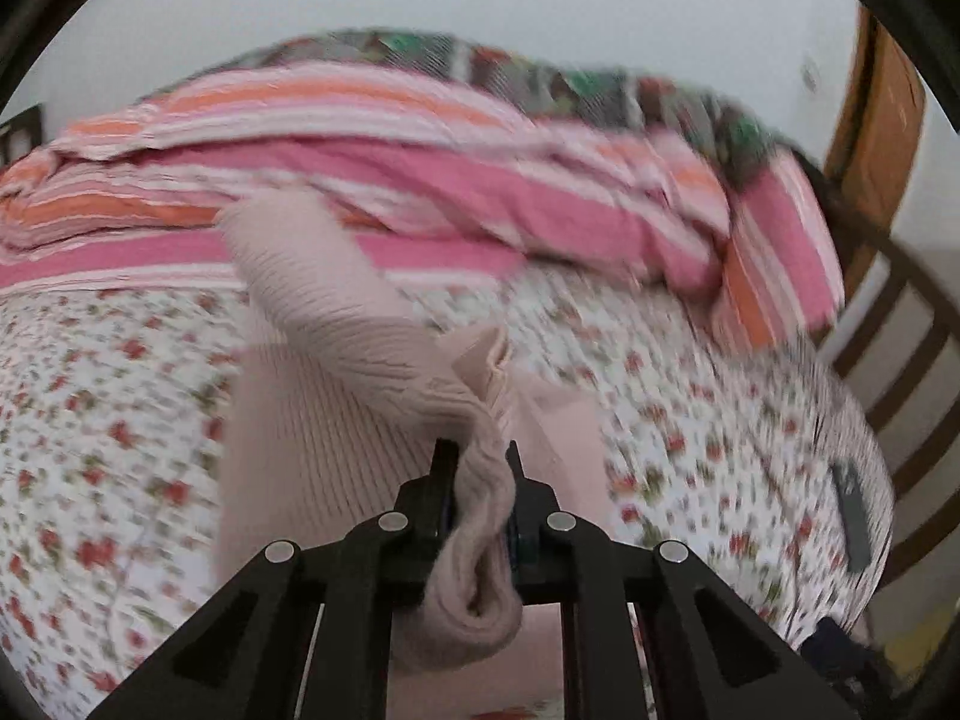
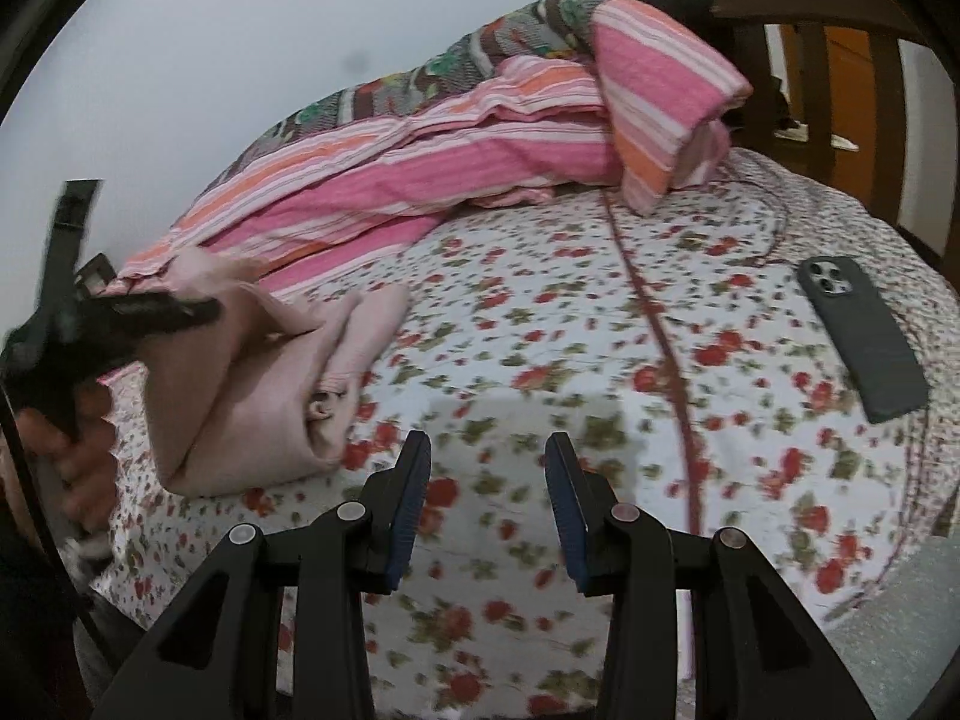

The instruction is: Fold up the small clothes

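Observation:
A pale pink ribbed knit garment (image 1: 336, 324) lies partly on the floral bed sheet (image 1: 108, 420). My left gripper (image 1: 480, 456) is shut on a bunched edge of it and holds that edge up off the bed, so the cloth drapes down from the jaws. From the right wrist view the same garment (image 2: 258, 396) shows at the left as a folded heap, with the left gripper (image 2: 201, 307) and the hand (image 2: 78, 456) holding it above the heap. My right gripper (image 2: 487, 450) stands open over bare sheet, to the right of the garment, with nothing between its fingers.
A pink and orange striped blanket (image 2: 420, 180) is piled along the far side of the bed. A dark phone (image 2: 864, 336) lies face down at the right, and a thin reddish cable (image 2: 654, 324) crosses the sheet (image 2: 600, 276). A wooden chair (image 1: 900, 330) stands beyond the bed's right edge.

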Motion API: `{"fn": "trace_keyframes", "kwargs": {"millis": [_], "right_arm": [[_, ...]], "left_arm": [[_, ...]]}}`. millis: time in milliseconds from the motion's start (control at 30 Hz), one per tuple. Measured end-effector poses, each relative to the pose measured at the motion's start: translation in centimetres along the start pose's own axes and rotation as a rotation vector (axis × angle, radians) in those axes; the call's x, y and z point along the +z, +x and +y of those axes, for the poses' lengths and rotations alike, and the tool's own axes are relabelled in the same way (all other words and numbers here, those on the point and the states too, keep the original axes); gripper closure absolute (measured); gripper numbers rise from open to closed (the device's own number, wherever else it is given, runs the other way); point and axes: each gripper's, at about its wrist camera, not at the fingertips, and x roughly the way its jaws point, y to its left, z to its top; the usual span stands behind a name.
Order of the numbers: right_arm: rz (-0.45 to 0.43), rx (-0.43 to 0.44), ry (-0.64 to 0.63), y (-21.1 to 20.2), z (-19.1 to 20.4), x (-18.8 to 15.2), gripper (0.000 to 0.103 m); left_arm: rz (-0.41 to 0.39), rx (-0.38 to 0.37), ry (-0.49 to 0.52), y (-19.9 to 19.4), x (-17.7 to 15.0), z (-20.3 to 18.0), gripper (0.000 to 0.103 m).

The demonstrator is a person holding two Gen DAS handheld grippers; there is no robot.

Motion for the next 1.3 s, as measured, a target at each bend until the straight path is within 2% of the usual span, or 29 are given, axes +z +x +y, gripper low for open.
{"fn": "trace_keyframes", "kwargs": {"millis": [100,167,200,233,300,467,633,733,800,967,1067,1167,1267,1300], "right_arm": [[0.012,-0.018,-0.003,-0.3,-0.6,-0.2,0.063],[0.023,-0.023,-0.010,-0.2,-0.7,-0.4,0.063],[0.027,-0.022,-0.014,-0.1,-0.7,-0.4,0.063],[0.031,-0.019,-0.022,0.1,-0.4,-0.3,0.063],[0.029,-0.006,-0.028,0.4,0.3,-0.1,0.063],[0.023,0.096,-0.023,1.7,2.9,1.1,0.062],[0.028,0.231,-0.017,3.7,6.5,3.4,0.055],[0.041,0.312,0.008,5.6,8.6,5.1,0.048],[0.058,0.332,0.013,7.2,10.1,6.0,0.046],[0.143,0.308,0.027,12.1,12.7,7.3,0.046],[0.201,0.298,0.033,14.8,13.6,7.4,0.046],[0.229,0.244,0.026,16.6,14.3,7.2,0.057],[0.246,0.220,0.032,17.6,14.6,7.3,0.057],[0.247,0.212,0.033,17.8,14.8,7.5,0.061]], "left_arm": [[0.054,-0.014,0.071,1.9,-2.1,-2.5,0.090],[0.069,-0.030,0.111,2.3,-3.0,-3.1,0.084],[0.069,-0.067,0.117,2.1,-3.1,-2.9,0.078],[0.068,-0.110,0.113,1.7,-3.1,-2.7,0.066],[0.080,-0.199,0.102,0.9,-2.8,-1.5,0.049],[-0.021,-0.240,0.073,-2.3,-2.0,2.2,0.036],[-0.060,-0.189,0.033,-3.4,-1.3,6.9,0.034],[-0.057,-0.211,0.003,-3.4,-1.4,10.3,0.034],[-0.056,-0.195,-0.011,-3.1,-1.5,12.3,0.034],[-0.063,-0.194,-0.015,-1.5,-1.4,15.9,0.034],[-0.065,-0.218,-0.041,-0.3,-1.3,17.5,0.034],[-0.066,-0.251,-0.081,1.2,-1.3,18.9,0.034],[-0.064,-0.283,-0.115,2.5,-1.7,20.1,0.034],[-0.062,-0.295,-0.127,2.8,-1.9,20.4,0.034]]}}
